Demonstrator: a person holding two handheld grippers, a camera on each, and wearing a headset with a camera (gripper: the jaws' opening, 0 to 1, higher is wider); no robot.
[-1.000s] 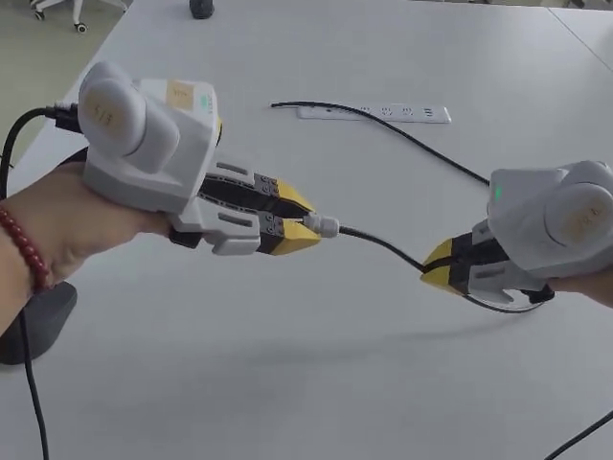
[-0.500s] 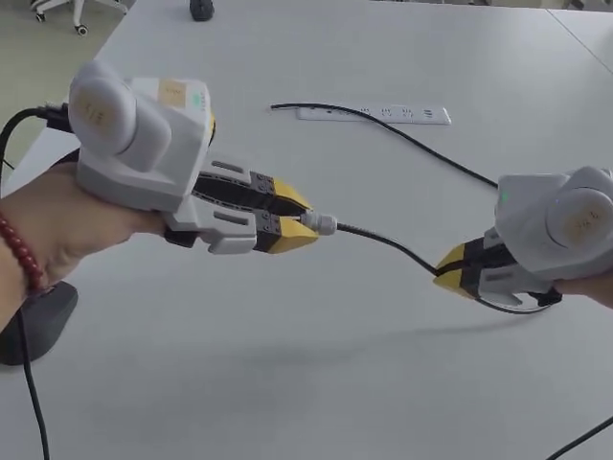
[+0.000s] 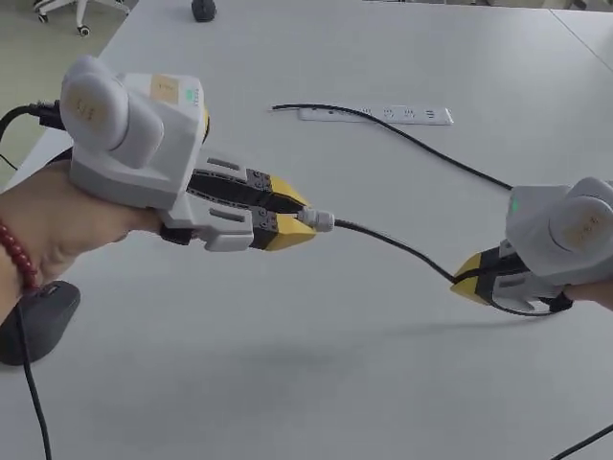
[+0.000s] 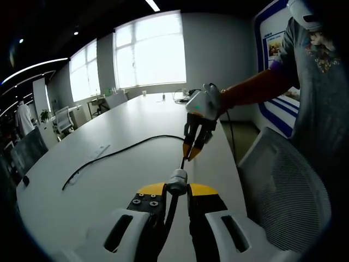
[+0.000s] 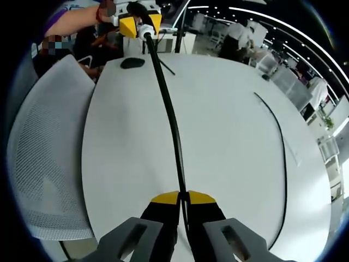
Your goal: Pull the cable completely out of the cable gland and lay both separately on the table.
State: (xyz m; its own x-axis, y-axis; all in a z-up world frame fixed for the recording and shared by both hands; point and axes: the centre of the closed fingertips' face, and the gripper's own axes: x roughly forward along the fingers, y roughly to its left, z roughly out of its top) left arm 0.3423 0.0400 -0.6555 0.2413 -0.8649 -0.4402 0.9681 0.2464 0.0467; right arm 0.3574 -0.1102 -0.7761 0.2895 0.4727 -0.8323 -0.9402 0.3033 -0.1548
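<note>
My left gripper (image 3: 287,218) is shut on the white cable gland (image 3: 319,222), whose nut pokes out past the yellow fingertips (image 4: 203,190) in the left gripper view, cable gland (image 4: 176,180). A black cable (image 3: 397,245) runs from the gland to my right gripper (image 3: 471,278), which is shut on it above the table. In the right gripper view the cable (image 5: 169,114) stretches straight from between the closed jaws of my right gripper (image 5: 184,197) up to the far gland (image 5: 146,34). The cable's free length trails behind the right gripper across the table to its end (image 3: 276,106).
A white power strip (image 3: 375,114) lies at the back of the white table (image 3: 316,374). A dark mouse-like object (image 3: 38,321) sits at the near left edge, another dark object (image 3: 202,10) at the far edge. A mesh office chair (image 5: 46,158) stands beside the table.
The right gripper has moved right and slightly down, away from the left one, and more cable shows between them. The left gripper shifted slightly left and up with the gland.
</note>
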